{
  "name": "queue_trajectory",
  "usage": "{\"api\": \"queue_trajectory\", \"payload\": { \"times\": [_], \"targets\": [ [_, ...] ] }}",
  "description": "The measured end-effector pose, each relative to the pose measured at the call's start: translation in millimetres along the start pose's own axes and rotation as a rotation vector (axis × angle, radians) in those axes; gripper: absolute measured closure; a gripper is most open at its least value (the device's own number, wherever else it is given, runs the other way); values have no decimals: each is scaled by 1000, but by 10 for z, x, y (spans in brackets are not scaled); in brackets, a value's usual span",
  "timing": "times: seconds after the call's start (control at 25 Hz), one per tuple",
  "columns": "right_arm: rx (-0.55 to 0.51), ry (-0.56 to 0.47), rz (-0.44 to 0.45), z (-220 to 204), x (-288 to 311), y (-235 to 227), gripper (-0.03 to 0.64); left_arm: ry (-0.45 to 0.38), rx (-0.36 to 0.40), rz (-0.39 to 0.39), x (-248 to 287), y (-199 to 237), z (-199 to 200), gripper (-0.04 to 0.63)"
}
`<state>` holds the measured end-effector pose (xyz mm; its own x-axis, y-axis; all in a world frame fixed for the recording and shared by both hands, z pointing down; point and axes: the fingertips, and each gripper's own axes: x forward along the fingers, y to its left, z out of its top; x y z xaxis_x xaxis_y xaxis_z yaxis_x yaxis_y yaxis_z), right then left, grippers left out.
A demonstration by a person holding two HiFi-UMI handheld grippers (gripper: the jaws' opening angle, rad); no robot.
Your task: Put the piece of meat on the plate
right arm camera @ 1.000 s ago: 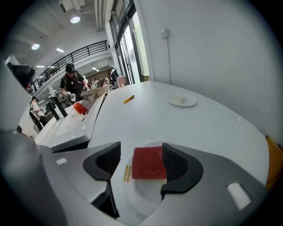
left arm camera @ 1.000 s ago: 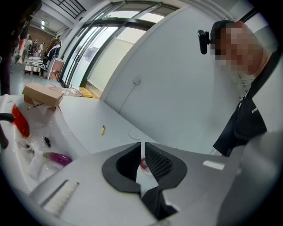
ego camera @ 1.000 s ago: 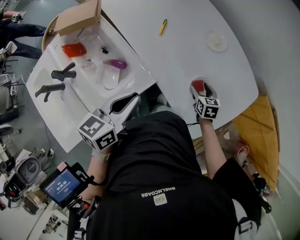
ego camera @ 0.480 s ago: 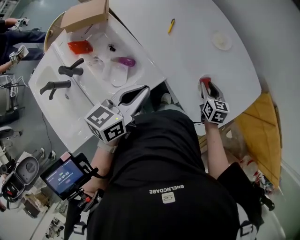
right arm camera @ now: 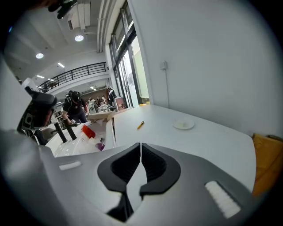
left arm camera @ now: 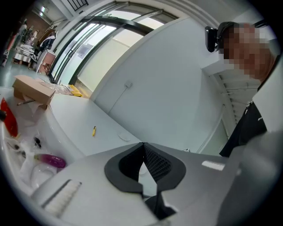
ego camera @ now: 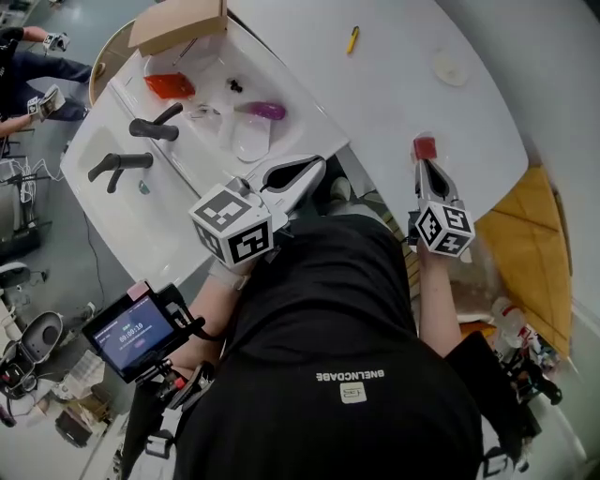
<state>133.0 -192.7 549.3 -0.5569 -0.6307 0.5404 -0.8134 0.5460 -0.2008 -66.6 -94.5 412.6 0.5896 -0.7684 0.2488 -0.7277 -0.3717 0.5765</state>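
The piece of meat [ego camera: 425,147] is a small red chunk at the tips of my right gripper [ego camera: 424,160], over the white table [ego camera: 394,94] near its front edge. Those jaws are shut on it. In the right gripper view the pads of the right gripper [right arm camera: 140,145] meet and the meat is hidden under them. The plate [ego camera: 451,67] is a small white disc farther back on the table, also ahead at the right [right arm camera: 183,125]. My left gripper [ego camera: 319,168] hangs shut and empty beside the sink [ego camera: 112,202], its jaws closed [left arm camera: 142,144].
A yellow pen [ego camera: 352,39] lies on the table left of the plate. The sink holds two black taps [ego camera: 155,128], a red thing [ego camera: 170,85], a purple thing [ego camera: 264,111] and clear plastic. A cardboard box [ego camera: 178,23] sits behind it. An orange panel [ego camera: 530,253] lies at the right.
My right gripper closed on the red piece and rose with it, away from the table edge. The left gripper drifted a little toward the table.
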Motion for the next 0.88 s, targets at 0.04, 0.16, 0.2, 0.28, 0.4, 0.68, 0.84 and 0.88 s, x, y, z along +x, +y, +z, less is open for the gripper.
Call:
{"api": "queue_trajectory", "payload": {
  "times": [0.04,0.16,0.2,0.28,0.4,0.68,0.84,0.88],
  "targets": [
    [4,-16,3,20,-70,25,603,-1,-1,-11,11,-41,-16,575],
    [14,-63,11,65,-291,206,609,6,1,-53,-24,-131,-62,575],
    [16,-76,11,97,-366,293,609,12,0,-72,-52,-152,-64,575],
    [22,-102,12,183,-511,500,609,22,-2,-108,-139,-190,-49,575],
    [32,-146,12,272,-733,853,611,33,10,-158,-330,-257,-63,575],
    [76,-235,6,278,-1228,1407,611,71,34,-274,-544,-485,-232,575],
    [98,-267,-1,269,-1494,1624,611,93,45,-345,-605,-660,-343,575],
    [107,-274,-5,267,-1550,1661,611,95,50,-360,-613,-699,-366,575]
  ]
}}
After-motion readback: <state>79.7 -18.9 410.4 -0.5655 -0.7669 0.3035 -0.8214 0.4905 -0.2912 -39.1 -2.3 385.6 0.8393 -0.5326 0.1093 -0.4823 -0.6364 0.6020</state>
